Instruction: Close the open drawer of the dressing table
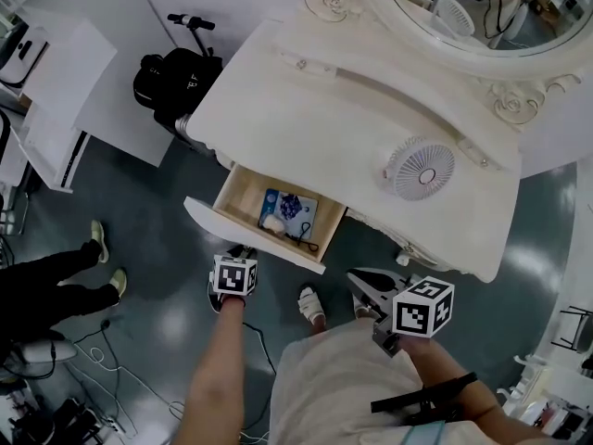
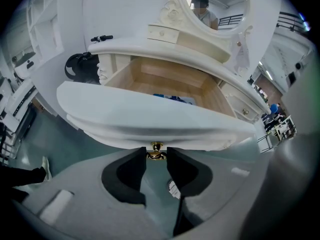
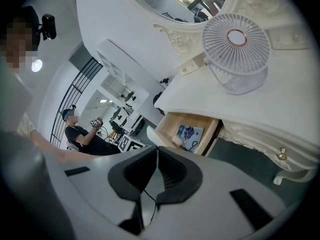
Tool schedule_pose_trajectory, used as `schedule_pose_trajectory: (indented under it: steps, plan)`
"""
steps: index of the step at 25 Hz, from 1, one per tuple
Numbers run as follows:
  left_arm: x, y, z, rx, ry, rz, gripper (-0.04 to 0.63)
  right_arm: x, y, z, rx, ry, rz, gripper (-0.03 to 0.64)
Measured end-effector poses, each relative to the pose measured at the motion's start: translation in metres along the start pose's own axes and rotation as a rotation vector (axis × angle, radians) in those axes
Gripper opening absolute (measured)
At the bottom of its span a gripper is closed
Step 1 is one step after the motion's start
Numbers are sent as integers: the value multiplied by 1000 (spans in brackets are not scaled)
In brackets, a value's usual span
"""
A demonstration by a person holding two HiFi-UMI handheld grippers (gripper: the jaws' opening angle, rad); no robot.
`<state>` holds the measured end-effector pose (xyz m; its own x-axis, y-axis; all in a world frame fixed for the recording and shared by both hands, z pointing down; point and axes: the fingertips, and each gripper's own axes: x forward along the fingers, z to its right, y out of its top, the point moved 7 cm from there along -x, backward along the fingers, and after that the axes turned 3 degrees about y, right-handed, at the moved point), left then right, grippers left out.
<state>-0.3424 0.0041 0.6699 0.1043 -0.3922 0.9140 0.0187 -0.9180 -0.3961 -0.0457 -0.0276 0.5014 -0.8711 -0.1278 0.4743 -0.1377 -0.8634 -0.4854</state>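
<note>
Drawer (image 1: 243,236) of a cream dressing table (image 1: 306,119) stands pulled well out toward the person, its pale wooden inside on show. Inside lie a blue patterned packet (image 1: 289,209) and a thin black cord, both low enough that they should clear the table's edge when the drawer goes in.

A person stands in front of it with a claw tool in each hand. The left gripper (image 1: 241,251) points steeply down at the drawer's curved white front and is clamped on the small brass knob (image 2: 156,150) at its middle, one dark pad on each side. Gripping the knob at the centre gives an even push, so the drawer should be less likely to twist and jam.

The right gripper (image 3: 157,153) hangs back near the person's waist, its jaws together and holding nothing. It seems to have no part in this step and is kept out of the way.

A small white fan (image 1: 422,167) sits on the tabletop below the oval mirror (image 1: 482,7), well apart from the drawer. By my reading, closing has not properly begun; the next move is a straight push inward.
</note>
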Motion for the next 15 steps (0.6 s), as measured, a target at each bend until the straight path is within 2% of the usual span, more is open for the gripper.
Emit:
schedule_pose_trajectory:
  steps: [15]
  plan:
    - [23, 49, 7, -2, -16, 34, 123, -25, 14, 34, 66, -62, 58, 18]
